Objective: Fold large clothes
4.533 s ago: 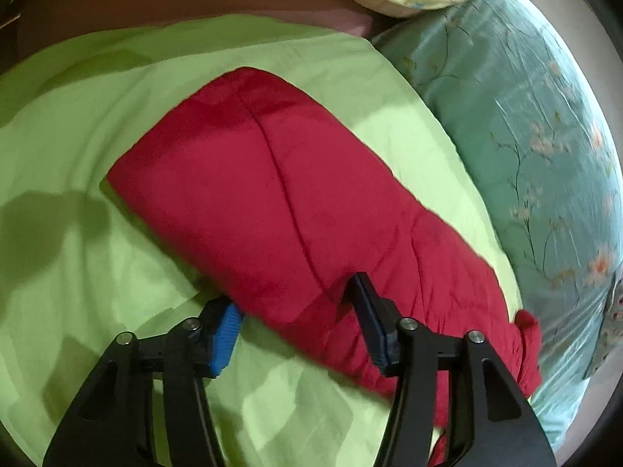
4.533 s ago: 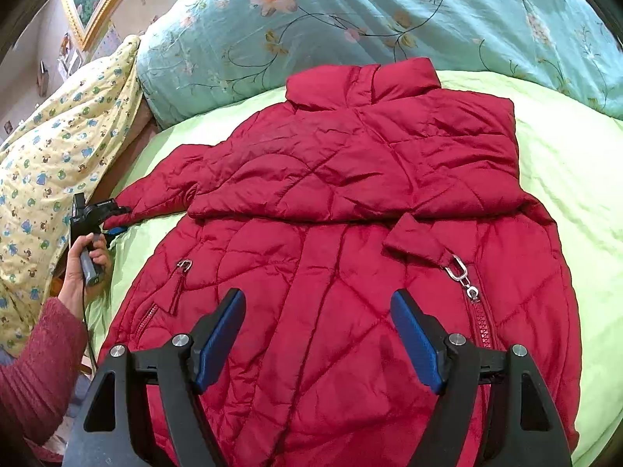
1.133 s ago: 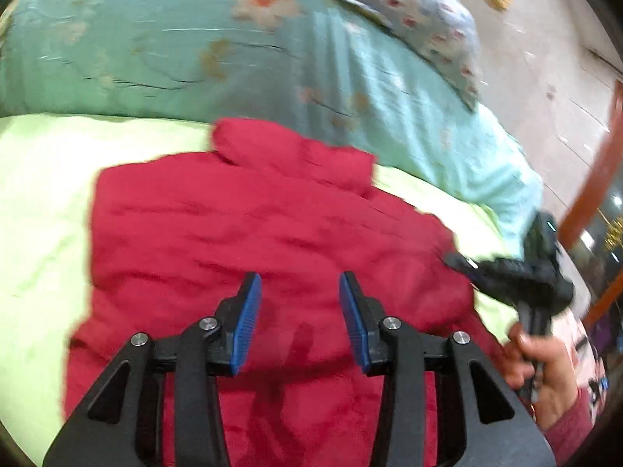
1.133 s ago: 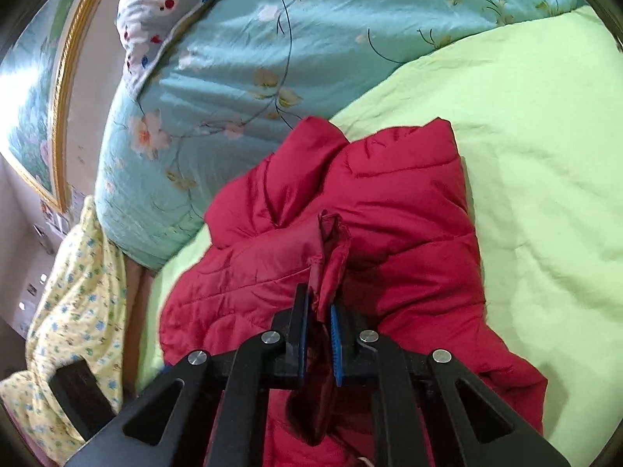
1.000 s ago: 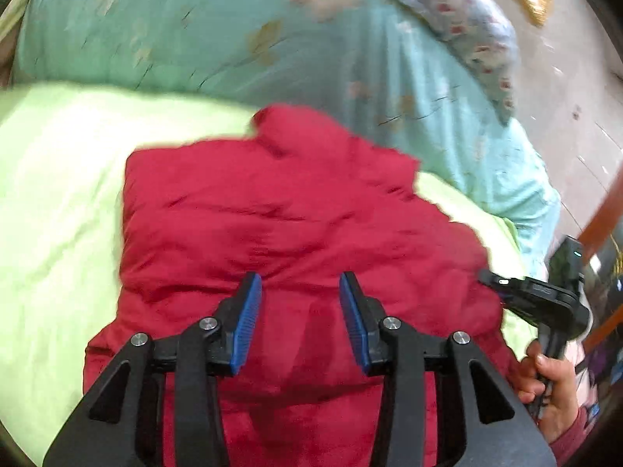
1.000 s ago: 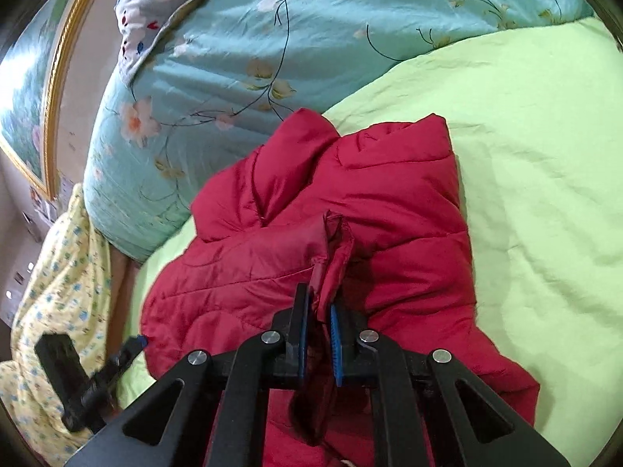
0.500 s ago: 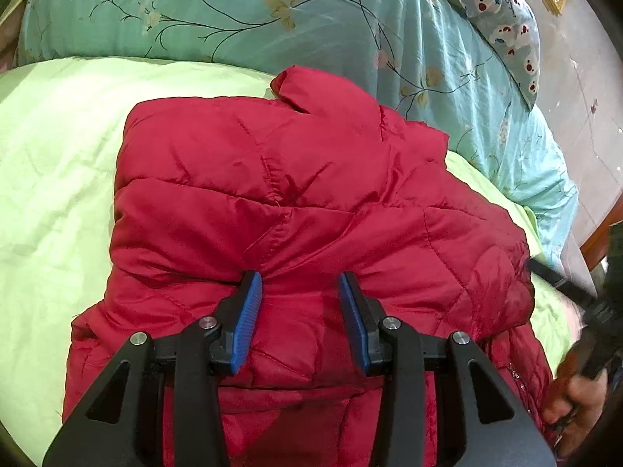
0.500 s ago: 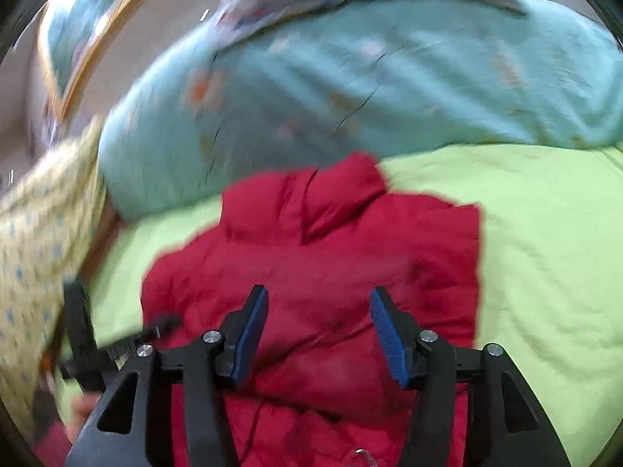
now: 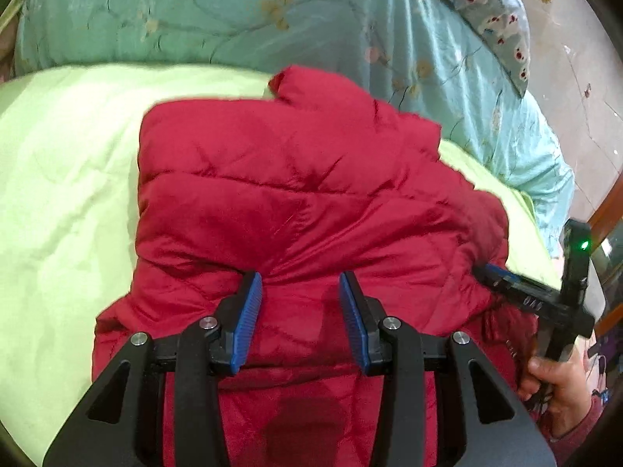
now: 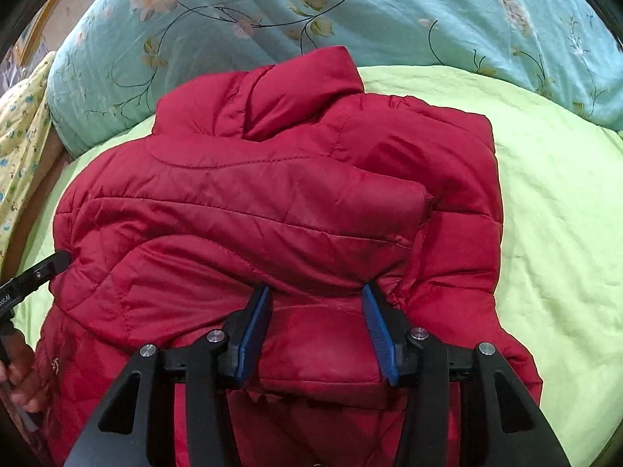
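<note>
The green sheet [image 10: 553,202] has lots of open room on the right side. The blue pillow [image 10: 272,11] sits close behind the collar, so there is little room that way. The red jacket [image 10: 272,210] lies in the middle of the sheet with both sleeves folded across its front. I think the bottom half should go up next. Grab the bottom edge at both corners and lift evenly so the sleeves stay put. The left gripper [image 9: 299,317] and the right gripper [image 10: 317,332] both hang over the jacket, fingers apart, holding nothing.
</note>
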The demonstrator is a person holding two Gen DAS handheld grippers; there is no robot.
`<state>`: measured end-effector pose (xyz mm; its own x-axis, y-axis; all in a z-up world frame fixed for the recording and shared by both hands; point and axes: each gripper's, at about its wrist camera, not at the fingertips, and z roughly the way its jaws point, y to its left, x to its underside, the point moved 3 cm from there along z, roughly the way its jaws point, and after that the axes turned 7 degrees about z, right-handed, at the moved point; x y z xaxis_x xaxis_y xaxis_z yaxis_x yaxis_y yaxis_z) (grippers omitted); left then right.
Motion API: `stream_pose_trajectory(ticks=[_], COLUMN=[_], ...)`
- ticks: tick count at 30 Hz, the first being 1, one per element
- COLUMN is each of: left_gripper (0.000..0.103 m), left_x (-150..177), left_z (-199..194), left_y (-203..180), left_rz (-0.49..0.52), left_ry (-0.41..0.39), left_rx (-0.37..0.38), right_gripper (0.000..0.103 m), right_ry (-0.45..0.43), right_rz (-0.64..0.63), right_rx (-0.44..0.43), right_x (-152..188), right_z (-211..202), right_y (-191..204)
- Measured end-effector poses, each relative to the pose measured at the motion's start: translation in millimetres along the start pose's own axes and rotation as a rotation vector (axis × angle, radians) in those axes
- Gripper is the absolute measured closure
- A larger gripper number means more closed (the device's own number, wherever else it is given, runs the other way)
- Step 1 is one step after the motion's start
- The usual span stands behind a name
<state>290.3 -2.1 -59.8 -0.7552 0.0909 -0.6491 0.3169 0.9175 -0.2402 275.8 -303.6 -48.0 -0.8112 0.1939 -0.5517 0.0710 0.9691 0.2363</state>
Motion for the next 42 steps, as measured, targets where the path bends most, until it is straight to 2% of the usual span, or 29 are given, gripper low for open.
stream_pose_trajectory(ticks=[4,8,11,12,15,22,25,30,37,42], left_gripper=[0.064,0.064,0.064,0.064,0.064,0.064,0.064,0.064,0.064,0.064], left_x=[1.9,2.1,1.5,0.8,2.2,27.1,35.1,51.3,83.6,105.9], left_z=[6.9,8.5,7.7,5.6,-11.3,-60.6,-76.4,-98.2,-113.7,-125.1], left_y=[0.8,1.6,1.8,1.4,2.4,20.4,30.1,36.6,46.8,50.6], left_rz=[0.014,0.007,0.01,0.009,-0.012,-0.068,-0.106,-0.111,-0.13,-0.147], left_ry=[0.018,0.018,0.025,0.028,0.027,-0.003,-0.013,-0.011,0.037,0.057], left_rx=[-0.018,-0.019,-0.016,-0.012,0.002,0.0,-0.008,-0.039,-0.067,-0.075], right_gripper=[0.054,0.051,0.052,0.052,0.049,0.048,0.048,0.046,0.045,0.038], right_ry=[-0.004,-0.072,-0.002,0.008,0.015,0.003,-0.008,-0.016,0.01,0.04], right_rz=[0.029,0.02,0.003,0.005,0.044,0.087,0.094,0.094,0.056,0.042], right_rx=[-0.019,-0.016,0.04,0.033,0.029,-0.021,-0.015,-0.018,-0.087,-0.134], right_x=[-2.0,-3.8,2.9,5.0,5.2,6.6,9.0,15.7,40.6,68.9], right_z=[-9.3,-31.7,-11.5,-6.5,0.5,-7.6,-17.4,-34.6,-82.3,-119.1], right_y=[2.4,4.4,-4.0,-7.3,-16.8,-24.4,-25.2,-21.1,-13.7,-13.6])
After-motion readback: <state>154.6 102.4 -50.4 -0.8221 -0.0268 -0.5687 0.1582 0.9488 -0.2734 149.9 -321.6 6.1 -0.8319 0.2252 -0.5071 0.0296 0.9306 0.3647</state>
